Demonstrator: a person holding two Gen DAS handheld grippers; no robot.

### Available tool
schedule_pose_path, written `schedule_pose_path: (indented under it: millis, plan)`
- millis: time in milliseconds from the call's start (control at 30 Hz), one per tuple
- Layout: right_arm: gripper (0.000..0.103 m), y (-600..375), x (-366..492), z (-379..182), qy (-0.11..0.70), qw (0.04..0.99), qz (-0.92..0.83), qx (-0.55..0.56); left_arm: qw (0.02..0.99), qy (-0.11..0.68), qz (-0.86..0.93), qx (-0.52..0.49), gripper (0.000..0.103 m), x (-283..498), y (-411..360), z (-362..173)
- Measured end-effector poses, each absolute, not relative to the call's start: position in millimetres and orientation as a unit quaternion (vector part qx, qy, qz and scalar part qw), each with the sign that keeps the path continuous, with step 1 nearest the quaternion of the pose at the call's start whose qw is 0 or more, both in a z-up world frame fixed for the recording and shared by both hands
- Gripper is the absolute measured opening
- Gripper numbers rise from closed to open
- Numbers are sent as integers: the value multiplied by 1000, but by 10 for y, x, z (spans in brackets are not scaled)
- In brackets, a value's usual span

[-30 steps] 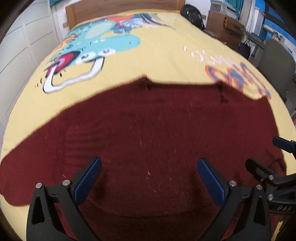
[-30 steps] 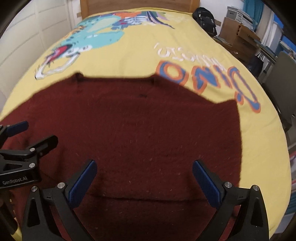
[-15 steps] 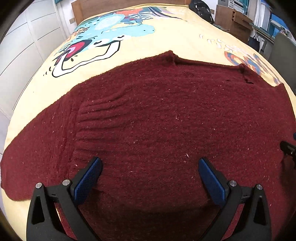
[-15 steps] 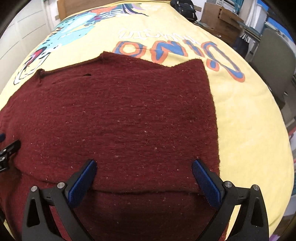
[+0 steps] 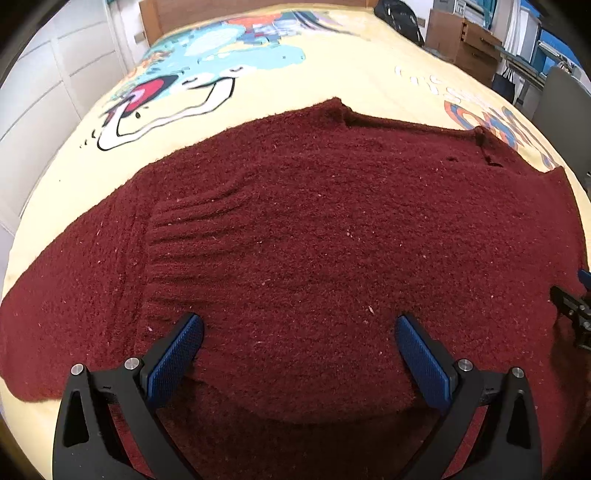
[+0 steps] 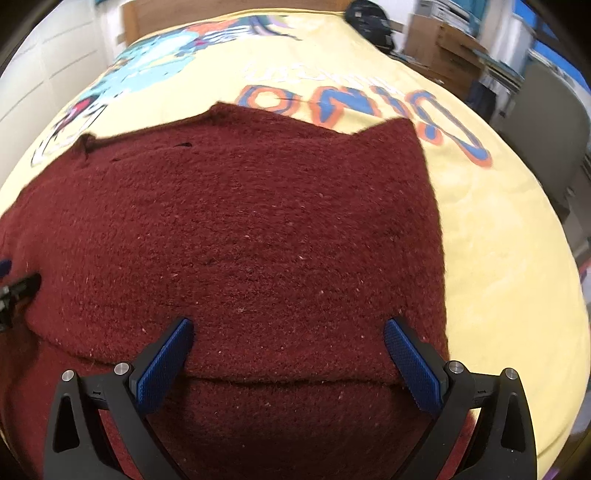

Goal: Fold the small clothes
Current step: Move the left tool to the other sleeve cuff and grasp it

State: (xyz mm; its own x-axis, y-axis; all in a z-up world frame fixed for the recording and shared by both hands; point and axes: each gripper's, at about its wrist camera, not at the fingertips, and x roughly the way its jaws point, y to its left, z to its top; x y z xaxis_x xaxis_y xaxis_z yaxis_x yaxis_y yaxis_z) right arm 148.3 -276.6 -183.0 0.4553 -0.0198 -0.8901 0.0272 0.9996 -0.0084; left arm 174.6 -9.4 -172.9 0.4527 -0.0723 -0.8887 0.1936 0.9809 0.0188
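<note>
One fuzzy maroon sweater is spread flat on a yellow printed bedspread.
Two grippers, left and right, are held wide open just above its near hem; blue ribbed pads are seen.

A yellow bedspread is covering the bed, showing a turquoise cartoon dinosaur with an open red mouth near the wooden headboard. Orange-and-blue lettering is running across the spread's right half. A black backpack is sitting at the bed's far right corner, next to brown cardboard boxes. A grey chair is standing beside the bed on the right. White panelled cupboard doors are lining the wall on the left.
</note>
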Motion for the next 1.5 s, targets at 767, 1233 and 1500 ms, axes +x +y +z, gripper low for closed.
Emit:
schedule_pose_path:
  millis: [767, 1233, 1500]
  plan:
    - [103, -2988, 721, -936, 497, 866, -44, 31, 834, 491, 178, -175, 102, 1383, 2803, -1041]
    - [103, -2967, 675, -1045, 514, 855, -63, 22, 752, 502, 281, -321, 101, 1126, 4024, -1695]
    - [103, -2969, 712, -1092, 515, 855, -60, 23, 781, 487, 249, -301, 14, 1216, 4047, -1567]
